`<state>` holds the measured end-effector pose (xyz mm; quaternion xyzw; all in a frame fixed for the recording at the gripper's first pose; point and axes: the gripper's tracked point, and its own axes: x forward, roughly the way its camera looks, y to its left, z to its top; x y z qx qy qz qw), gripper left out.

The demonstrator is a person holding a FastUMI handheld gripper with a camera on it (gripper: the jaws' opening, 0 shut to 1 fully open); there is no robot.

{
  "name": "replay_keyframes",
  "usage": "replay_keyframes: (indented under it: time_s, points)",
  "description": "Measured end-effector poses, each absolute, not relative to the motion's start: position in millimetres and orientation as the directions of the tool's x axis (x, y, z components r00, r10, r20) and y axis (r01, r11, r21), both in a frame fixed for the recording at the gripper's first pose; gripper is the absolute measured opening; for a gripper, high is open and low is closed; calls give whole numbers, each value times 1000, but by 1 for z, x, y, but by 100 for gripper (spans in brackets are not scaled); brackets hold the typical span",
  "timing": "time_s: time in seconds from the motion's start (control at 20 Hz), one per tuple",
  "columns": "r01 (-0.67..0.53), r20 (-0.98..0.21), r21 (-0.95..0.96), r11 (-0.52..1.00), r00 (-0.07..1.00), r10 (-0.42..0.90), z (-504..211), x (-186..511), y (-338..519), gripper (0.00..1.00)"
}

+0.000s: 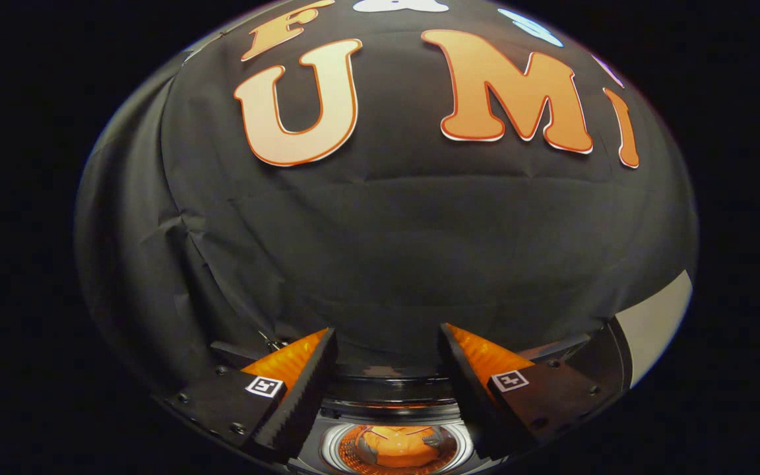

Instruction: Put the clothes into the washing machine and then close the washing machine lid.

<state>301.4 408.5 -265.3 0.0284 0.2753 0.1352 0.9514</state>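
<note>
My gripper (388, 343) stands open, its two fingers wide apart with nothing between them. Below and between the fingers I look down on a small washing machine (393, 409) with its round drum opening (398, 448). An orange piece of clothing (398, 443) lies inside the drum. The machine's dark lid edge (390, 384) shows just behind the opening, standing raised. The gripper hovers above the machine and touches nothing.
The black cloth wall (386, 251) of the booth rises straight ahead beyond the fingers. A pale strip of surface (657, 323) shows to the right of the right finger.
</note>
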Motion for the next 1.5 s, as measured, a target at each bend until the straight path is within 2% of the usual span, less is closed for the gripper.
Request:
replay_keyframes:
  time_s: [0.4, 1.5]
  points:
    - [-243, -450, 83, 966, 856, 254, -262, 284, 402, 100]
    - [-276, -417, 83, 958, 863, 285, -280, 192, 394, 99]
